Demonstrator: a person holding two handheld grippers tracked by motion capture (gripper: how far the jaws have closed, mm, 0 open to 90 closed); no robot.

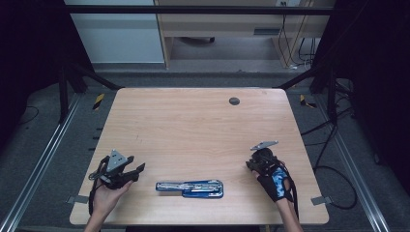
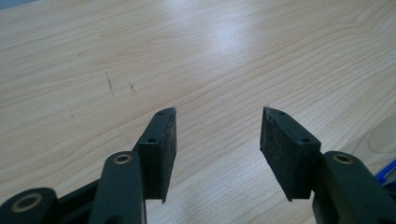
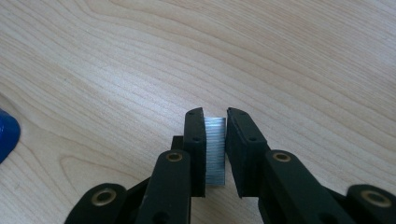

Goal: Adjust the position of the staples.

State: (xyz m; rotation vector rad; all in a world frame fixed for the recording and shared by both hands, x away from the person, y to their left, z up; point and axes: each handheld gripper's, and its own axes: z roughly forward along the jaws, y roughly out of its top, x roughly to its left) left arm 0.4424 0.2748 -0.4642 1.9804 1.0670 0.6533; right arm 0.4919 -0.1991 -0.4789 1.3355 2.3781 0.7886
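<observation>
Two tongs rest low on the wooden surface [image 1: 203, 125] in the high view, one in each hand. The left tongs [image 1: 138, 170] lie at the near left, pointing right toward the stapler [image 1: 191, 188], which lies flat and swung open near the front edge, between the two tongs and apart from both. Its silver part points toward the left tongs and its blue part toward the right ones. The right tongs [image 1: 252, 165] sit at the near right, held by a hand in a black and blue glove [image 1: 276, 182]. A small dark round spot [image 1: 234, 101] marks the surface well beyond both tongs.

In the left gripper view, the left tongs [image 2: 217, 135] stand spread wide, with bare wood between the two black pads [image 2: 161, 149] and nothing held. A blue sliver, likely the stapler's edge [image 2: 387, 173], shows just right of the right-hand jaw.

In the right gripper view, the right tongs [image 3: 215, 140] are nearly together and pinch a strip of staples [image 3: 215, 151], a silver ribbed block standing between the pads. The left pad [image 3: 196, 149] lies against the strip; at the right pad the gap is too fine to judge. A blue rounded shape [image 3: 7, 133] sits at the far left, well off from the tongs.
</observation>
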